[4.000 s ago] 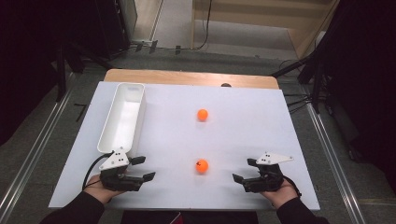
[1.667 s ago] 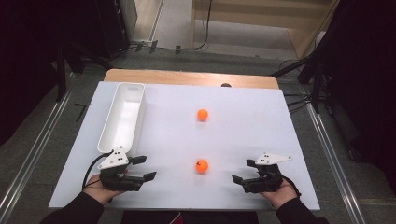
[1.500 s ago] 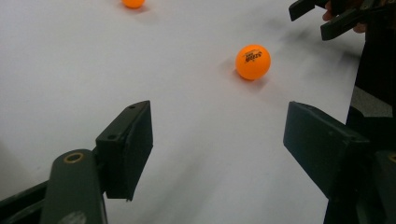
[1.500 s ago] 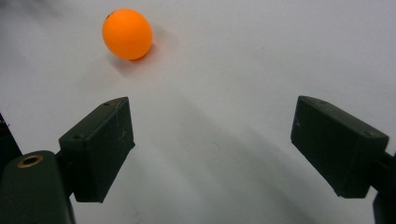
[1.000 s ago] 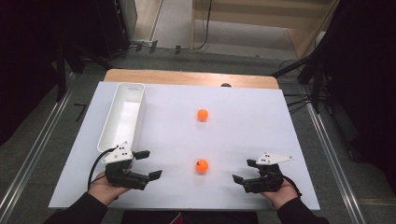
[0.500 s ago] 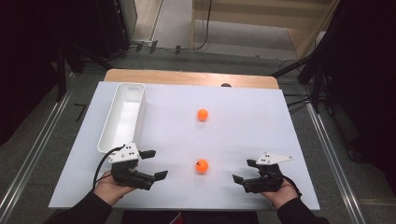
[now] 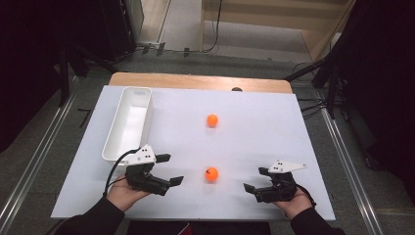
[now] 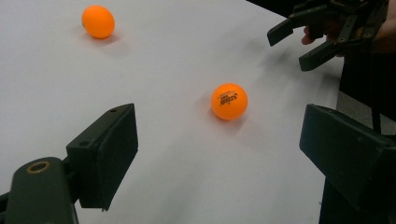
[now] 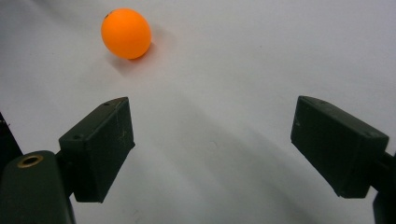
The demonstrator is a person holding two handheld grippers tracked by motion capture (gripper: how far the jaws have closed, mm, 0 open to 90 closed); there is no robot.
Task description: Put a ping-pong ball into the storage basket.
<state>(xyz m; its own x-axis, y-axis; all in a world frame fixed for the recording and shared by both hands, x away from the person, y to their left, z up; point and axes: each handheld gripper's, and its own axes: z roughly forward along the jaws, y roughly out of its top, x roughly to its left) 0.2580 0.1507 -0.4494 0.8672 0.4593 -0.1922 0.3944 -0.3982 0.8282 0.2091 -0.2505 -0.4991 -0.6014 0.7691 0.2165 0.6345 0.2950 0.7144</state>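
Left gripper [image 7: 169, 171] at near left of the white table [image 7: 254, 127], jaws wide apart, nothing between them, pointing right at the near ball [image 7: 212, 174]. Right gripper [image 7: 255, 180] at near right, jaws likewise spread and empty, pointing left. Near ball lies on the table between the two grippers, apart from both, closer to the left one. Far ball [image 7: 212, 120] sits mid-table. White tray [image 7: 108, 148] along the far left.

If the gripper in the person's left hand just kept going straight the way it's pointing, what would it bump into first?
Most likely the near orange ball. The left gripper is open and aimed across the white table at it, with bare surface between. Depth is hard to judge, so it might slip just past.
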